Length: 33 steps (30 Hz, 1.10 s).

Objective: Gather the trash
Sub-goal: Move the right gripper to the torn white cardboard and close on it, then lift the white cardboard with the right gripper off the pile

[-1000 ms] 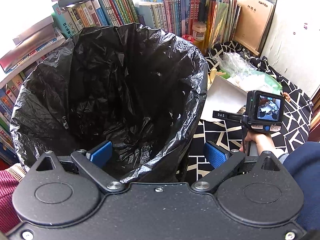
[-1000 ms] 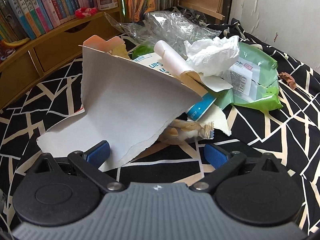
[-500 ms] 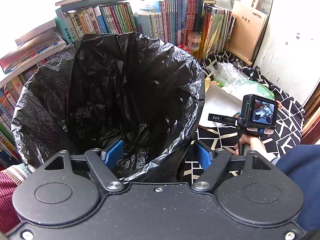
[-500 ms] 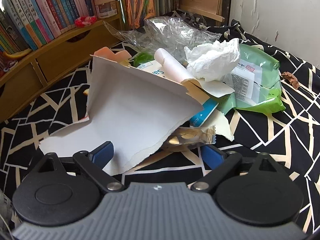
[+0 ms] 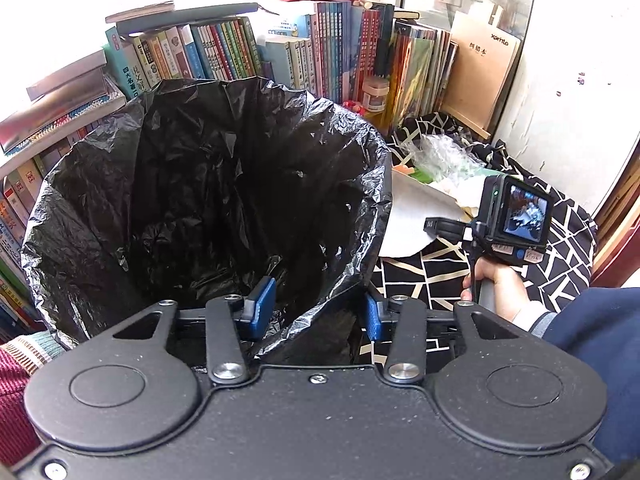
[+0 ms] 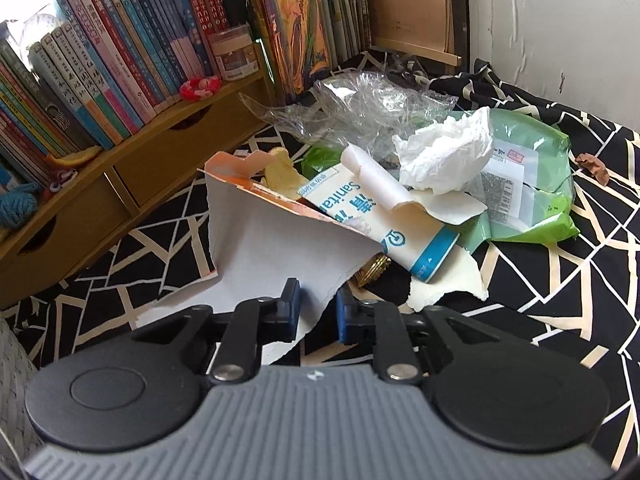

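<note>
A bin lined with a black bag [image 5: 200, 200] fills the left wrist view. My left gripper [image 5: 316, 310] is shut on its near rim, one pad inside and one outside. In the right wrist view a trash pile lies on patterned cloth: torn white cardboard [image 6: 272, 248], a white-and-blue packet [image 6: 384, 232], crumpled tissue [image 6: 444, 152], a green pouch [image 6: 532, 184], clear film [image 6: 360, 108] and a gold wrapper [image 6: 374, 268]. My right gripper [image 6: 318, 312] is closing, its jaws narrow, with the cardboard's torn near edge between the pads.
Books [image 6: 132, 52] stand on a wooden shelf with drawers [image 6: 132, 184] behind the pile, beside a small jar [image 6: 236, 56]. The white wall [image 6: 560, 32] is at the right. A person's hand [image 5: 492, 284] holds the right gripper's handle next to the bin.
Both pairs of jaws went from wide open to narrow. The left closed onto the bag rim, the right around the cardboard's edge. The right wrist view rose slightly.
</note>
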Tool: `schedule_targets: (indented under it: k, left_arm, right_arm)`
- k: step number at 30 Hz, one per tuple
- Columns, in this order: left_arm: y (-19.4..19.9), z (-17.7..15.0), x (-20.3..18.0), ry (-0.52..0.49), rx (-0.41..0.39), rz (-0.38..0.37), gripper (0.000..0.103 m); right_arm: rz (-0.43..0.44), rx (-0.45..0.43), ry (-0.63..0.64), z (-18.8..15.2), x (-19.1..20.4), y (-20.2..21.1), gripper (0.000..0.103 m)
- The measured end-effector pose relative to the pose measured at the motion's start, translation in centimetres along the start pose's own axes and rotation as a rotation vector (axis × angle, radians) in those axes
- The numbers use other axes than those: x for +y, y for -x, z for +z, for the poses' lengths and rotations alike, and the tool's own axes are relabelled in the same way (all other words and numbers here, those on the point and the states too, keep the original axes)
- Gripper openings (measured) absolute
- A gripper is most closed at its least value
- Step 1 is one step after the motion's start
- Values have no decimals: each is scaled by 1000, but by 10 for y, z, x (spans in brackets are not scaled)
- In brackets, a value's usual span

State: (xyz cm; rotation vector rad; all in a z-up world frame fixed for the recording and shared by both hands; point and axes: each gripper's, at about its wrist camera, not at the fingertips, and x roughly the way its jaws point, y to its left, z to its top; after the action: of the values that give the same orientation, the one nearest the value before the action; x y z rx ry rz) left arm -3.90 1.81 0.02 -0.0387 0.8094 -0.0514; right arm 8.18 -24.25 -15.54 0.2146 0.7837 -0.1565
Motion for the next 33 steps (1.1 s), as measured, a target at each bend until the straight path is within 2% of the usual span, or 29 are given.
schedule_targets:
  k: [7,20,25,30,33]
  left_arm:
    - [5,-6,-11,-14,-41,30,38]
    - [7,-6,-6,-3,-45,18,37]
    - [7,-7,-7,-1,-45,19,37]
    - [7,-7,-7,-2,-45,18,37]
    - [7,-7,-6,0,-44,18,37]
  right_arm:
    - [55,-87,4,15,13,33,10]
    - [152,-191,-43,37,23,77,4]
    - [160,-183,-40,38,24,78,4]
    - [165,-119,-60,30,20,64,4]
    - [134,-84,-69,27,18,55,12]
